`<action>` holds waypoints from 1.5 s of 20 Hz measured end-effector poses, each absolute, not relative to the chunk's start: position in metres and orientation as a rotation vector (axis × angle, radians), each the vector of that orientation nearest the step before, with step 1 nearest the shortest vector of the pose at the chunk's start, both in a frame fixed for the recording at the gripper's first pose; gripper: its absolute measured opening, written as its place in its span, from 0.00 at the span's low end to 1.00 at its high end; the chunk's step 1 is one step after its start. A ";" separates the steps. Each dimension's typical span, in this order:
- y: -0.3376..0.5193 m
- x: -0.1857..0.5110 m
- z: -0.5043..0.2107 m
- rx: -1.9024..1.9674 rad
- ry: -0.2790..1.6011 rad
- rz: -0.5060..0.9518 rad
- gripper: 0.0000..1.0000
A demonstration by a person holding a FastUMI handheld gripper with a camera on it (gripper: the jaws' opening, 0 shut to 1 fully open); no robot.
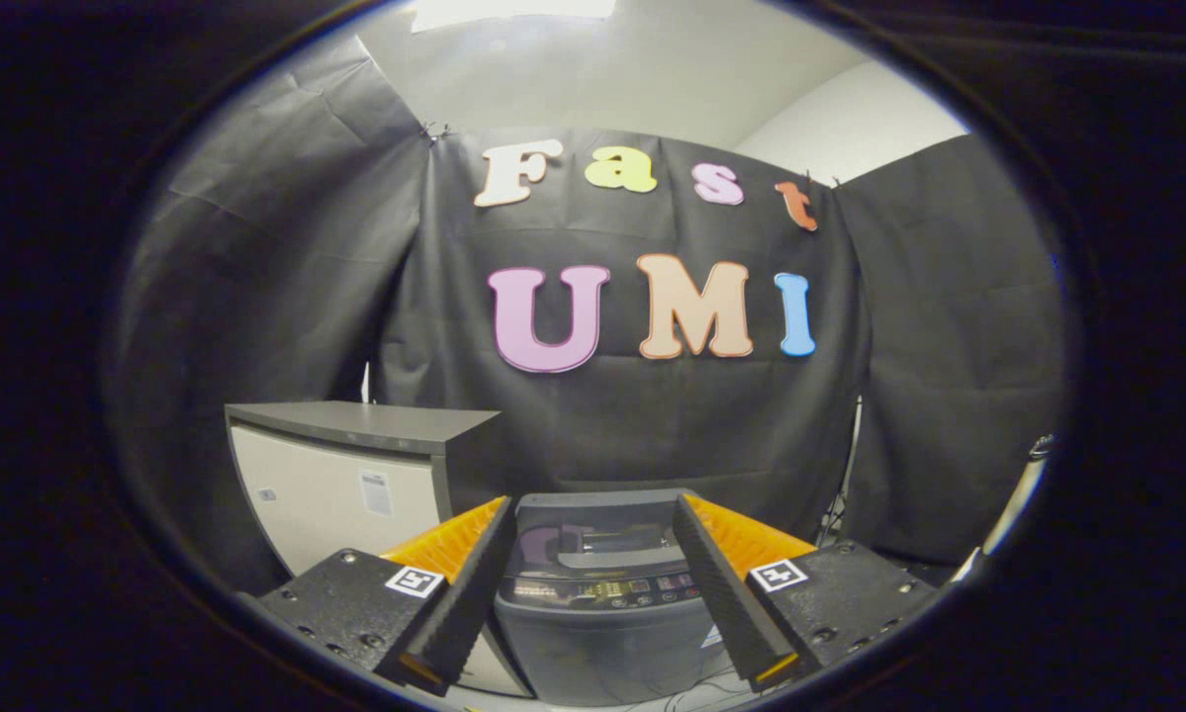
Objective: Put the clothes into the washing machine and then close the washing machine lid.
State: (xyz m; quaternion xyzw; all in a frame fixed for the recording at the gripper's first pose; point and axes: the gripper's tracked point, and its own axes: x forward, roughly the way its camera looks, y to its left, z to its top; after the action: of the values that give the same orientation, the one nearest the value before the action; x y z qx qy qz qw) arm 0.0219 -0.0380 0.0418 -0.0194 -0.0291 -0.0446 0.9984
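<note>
A dark grey top-loading washing machine [597,603] stands ahead of me, seen between my two fingers. Its glossy lid [593,539] lies flat and reflects the booth, with a control panel [602,590] along the front edge. My gripper [593,509] hangs in the air some way in front of the machine, fingers spread wide apart with nothing between them. No clothes are in sight.
A pale cabinet with a dark top [355,475] stands to the left of the machine, close beside it. Black cloth walls close in behind and on both sides. A pale pole [1018,499] leans at the far right. Cables lie on the floor under the machine.
</note>
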 end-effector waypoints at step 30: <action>-0.016 -0.006 0.042 -0.006 -0.075 -0.018 0.97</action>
State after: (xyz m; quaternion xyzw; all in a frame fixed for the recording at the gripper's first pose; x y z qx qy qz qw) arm -0.0064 -0.0163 0.0425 -0.0031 -0.0377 -0.0088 0.9992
